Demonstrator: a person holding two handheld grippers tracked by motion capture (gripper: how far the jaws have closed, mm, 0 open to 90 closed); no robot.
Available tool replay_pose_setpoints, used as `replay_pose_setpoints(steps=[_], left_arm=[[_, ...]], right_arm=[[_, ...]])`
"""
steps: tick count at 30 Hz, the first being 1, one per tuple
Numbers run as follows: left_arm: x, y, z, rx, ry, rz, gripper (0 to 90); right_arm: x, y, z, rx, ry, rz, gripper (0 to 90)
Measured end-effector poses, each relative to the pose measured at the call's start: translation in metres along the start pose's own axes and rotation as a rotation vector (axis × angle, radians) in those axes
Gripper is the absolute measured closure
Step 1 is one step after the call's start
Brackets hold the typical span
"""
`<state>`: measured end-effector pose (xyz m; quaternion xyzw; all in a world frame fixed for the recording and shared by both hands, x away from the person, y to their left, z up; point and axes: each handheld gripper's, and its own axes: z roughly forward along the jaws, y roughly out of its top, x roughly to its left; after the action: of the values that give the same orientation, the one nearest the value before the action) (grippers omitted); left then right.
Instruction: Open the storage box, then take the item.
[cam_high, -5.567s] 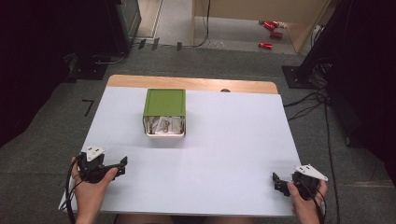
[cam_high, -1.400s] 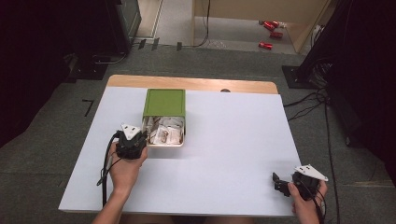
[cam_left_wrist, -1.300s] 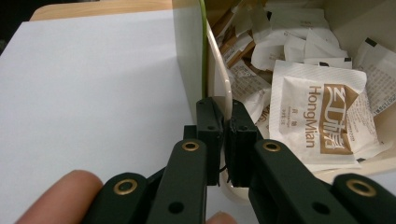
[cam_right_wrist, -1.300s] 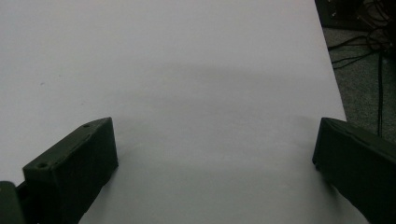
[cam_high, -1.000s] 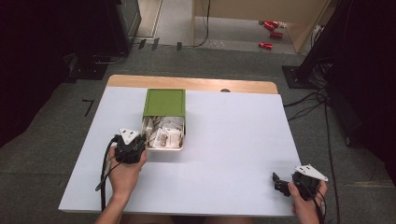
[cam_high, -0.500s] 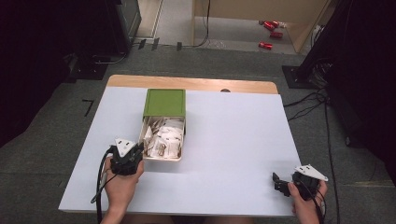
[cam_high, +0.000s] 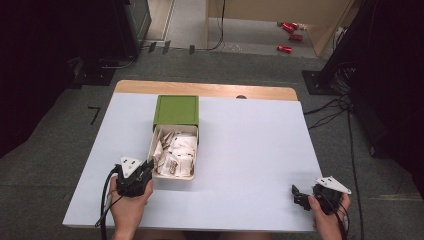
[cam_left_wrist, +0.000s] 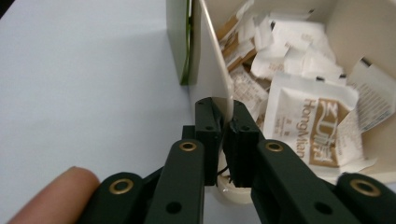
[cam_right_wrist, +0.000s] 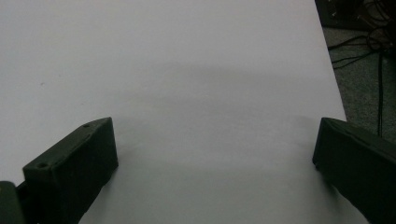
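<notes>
A green box sleeve (cam_high: 176, 110) lies on the white table, with a cream drawer (cam_high: 172, 176) drawn out of it toward me. Several white and brown sachets (cam_high: 179, 150) fill the drawer. My left gripper (cam_high: 149, 167) sits at the drawer's near left corner. In the left gripper view the left gripper (cam_left_wrist: 224, 109) has the thin drawer wall (cam_left_wrist: 210, 60) between its pads; its jaws have just been opening slightly but still touch the wall. Printed sachets (cam_left_wrist: 308, 121) lie just beyond. My right gripper (cam_high: 295, 195) rests at the table's near right, its jaws (cam_right_wrist: 215, 140) wide apart over bare tabletop.
The white table (cam_high: 250, 150) ends in a wooden strip (cam_high: 200, 89) at the back. Cables (cam_high: 340, 107) trail over the floor at the right, and red cans (cam_high: 287, 35) lie on the floor far behind.
My left gripper has moved toward me, and the drawer has slid further out of the green sleeve with it. The right gripper has stayed still.
</notes>
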<state>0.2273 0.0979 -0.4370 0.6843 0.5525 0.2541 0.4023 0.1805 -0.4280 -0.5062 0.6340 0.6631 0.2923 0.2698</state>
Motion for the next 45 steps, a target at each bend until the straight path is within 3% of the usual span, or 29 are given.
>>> replay_pose_setpoints(steps=[1,4,11,15,17,26,33,45], left_arm=[[0.0,0.002,-0.002,-0.007,-0.007,-0.004,80.9],[-0.004,0.006,-0.005,-0.012,-0.025,0.007,66.5],[-0.012,0.012,-0.014,-0.033,-0.031,0.0,48.2],[-0.014,0.017,-0.02,-0.047,-0.045,0.007,44.5],[-0.019,0.022,-0.025,-0.056,-0.07,0.008,40.3],[-0.034,0.022,-0.027,-0.056,-0.115,0.058,39.2],[-0.044,0.009,-0.006,0.002,-0.14,0.095,38.8],[-0.042,-0.009,0.022,0.063,-0.125,0.153,42.2]], right_arm=[[0.0,0.0,0.0,0.0,0.0,0.0,0.0],[0.0,0.0,0.0,0.0,0.0,0.0,0.0],[0.0,0.0,0.0,0.001,0.001,0.001,0.0],[0.0,0.0,0.0,0.001,0.001,0.0,0.0],[0.0,0.0,0.0,0.001,0.001,0.002,0.0],[0.0,0.0,0.0,0.003,0.001,0.002,0.0],[0.0,0.0,0.0,0.001,0.0,0.001,0.0],[0.0,0.0,0.0,0.001,0.0,0.001,0.0]])
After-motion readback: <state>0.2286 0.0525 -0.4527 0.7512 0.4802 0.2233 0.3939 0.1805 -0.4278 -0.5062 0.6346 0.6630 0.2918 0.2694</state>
